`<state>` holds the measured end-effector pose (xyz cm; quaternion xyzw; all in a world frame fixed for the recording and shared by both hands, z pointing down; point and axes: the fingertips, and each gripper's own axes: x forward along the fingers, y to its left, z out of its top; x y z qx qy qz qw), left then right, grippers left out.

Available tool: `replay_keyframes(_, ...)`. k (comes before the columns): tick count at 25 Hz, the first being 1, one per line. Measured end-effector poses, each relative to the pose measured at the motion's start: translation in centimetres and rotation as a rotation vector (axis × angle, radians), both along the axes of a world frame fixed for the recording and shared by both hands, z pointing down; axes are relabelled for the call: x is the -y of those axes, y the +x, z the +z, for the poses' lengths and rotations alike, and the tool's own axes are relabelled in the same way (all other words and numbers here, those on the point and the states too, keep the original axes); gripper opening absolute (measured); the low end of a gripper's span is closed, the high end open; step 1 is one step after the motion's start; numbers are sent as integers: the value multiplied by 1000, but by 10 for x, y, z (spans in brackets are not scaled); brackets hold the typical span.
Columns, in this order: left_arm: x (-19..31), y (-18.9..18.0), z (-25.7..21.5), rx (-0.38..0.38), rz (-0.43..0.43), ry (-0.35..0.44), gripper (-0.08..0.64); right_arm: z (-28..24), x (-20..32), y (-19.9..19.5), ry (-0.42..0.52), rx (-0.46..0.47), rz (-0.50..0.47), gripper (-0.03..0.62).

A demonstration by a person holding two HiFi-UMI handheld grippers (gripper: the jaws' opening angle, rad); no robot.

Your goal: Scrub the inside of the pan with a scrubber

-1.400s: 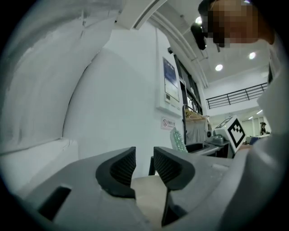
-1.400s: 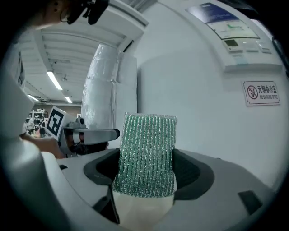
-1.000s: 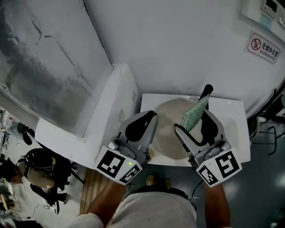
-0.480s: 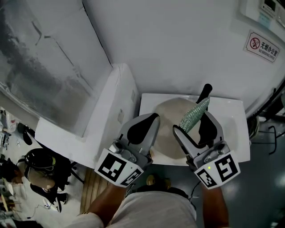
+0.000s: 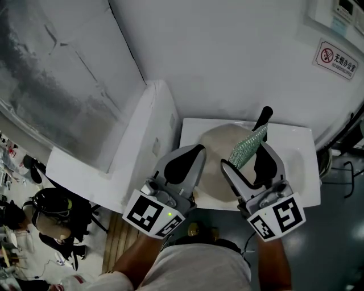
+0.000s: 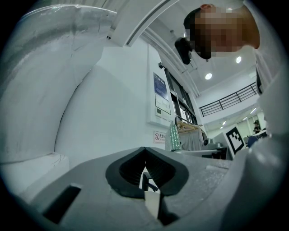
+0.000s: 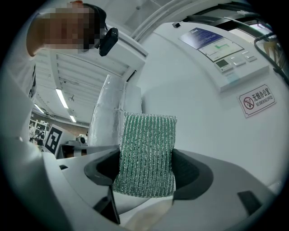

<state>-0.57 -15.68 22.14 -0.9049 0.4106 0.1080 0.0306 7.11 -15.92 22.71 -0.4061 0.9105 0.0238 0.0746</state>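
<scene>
In the head view the pan (image 5: 216, 149) lies in a white sink basin (image 5: 298, 145), its pale inside facing up and its black handle (image 5: 263, 118) pointing to the far wall. My right gripper (image 5: 245, 154) hovers over the pan's near right part, shut on a green mesh scrubber (image 5: 249, 146) that sticks up between its fingers. The right gripper view shows the scrubber (image 7: 145, 155) pinched upright between the pads. My left gripper (image 5: 190, 154) is shut and holds nothing, over the pan's near left rim. Its closed jaws (image 6: 145, 169) fill the left gripper view.
A white slanted cabinet (image 5: 139, 139) adjoins the basin on the left. A no-smoking sign (image 5: 338, 59) and a control panel (image 5: 346, 8) hang on the white wall. Clutter and a dark helmet (image 5: 50, 203) lie on the floor at lower left.
Both grippers have drifted a little toward me. The scrubber stays gripped in the right gripper.
</scene>
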Motion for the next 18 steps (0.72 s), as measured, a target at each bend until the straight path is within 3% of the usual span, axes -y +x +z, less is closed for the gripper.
replay_keyframes(18,-4,-5,2,-9,-1,-1,17,1,-4,-4,0,-4,6,351)
